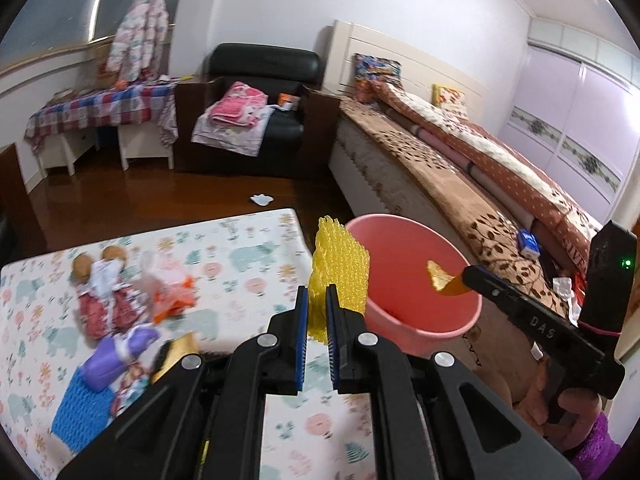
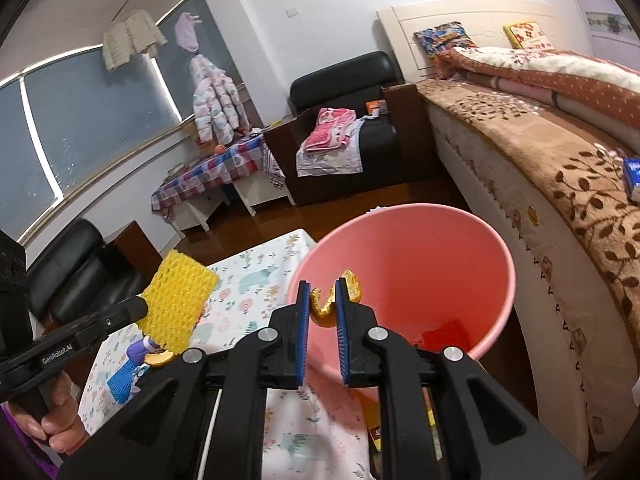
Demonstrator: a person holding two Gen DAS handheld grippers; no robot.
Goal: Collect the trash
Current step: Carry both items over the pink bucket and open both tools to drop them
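Observation:
My left gripper is shut on a yellow foam net and holds it upright just left of the pink bin. The net also shows in the right wrist view. My right gripper is shut on a curled orange peel and holds it over the pink bin's open mouth. The peel shows in the left wrist view above the bin. A red scrap lies inside the bin.
A floral mat holds dolls, an orange wrapper, a purple item and a blue foam net. A bed runs along the right. A white scrap lies on the wooden floor.

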